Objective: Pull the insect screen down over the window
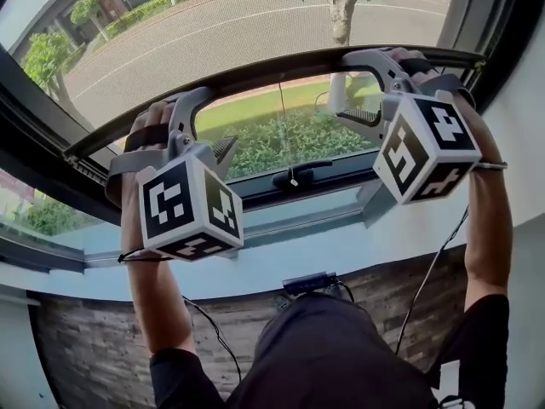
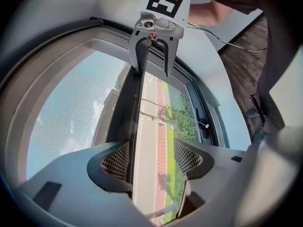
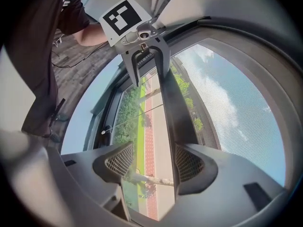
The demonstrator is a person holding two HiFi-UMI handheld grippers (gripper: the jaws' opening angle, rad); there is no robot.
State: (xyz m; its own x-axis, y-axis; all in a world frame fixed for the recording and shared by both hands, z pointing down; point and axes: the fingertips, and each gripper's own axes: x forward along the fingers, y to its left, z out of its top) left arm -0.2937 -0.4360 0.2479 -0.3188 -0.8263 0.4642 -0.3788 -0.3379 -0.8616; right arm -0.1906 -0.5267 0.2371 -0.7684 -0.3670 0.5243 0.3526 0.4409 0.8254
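Straddling the bottom bar (image 1: 281, 68) of the insect screen (image 1: 213, 15)

Left gripper (image 2: 151, 157) has its jaws spread, the bar lying against one pad. The bar spans the window (image 1: 341, 179) partway down, mesh above it. Right gripper (image 3: 152, 162) is spread too, bar against one pad.

The screen's dark bar (image 2: 124, 110) runs between the left tongs (image 2: 151, 159), against one pad.
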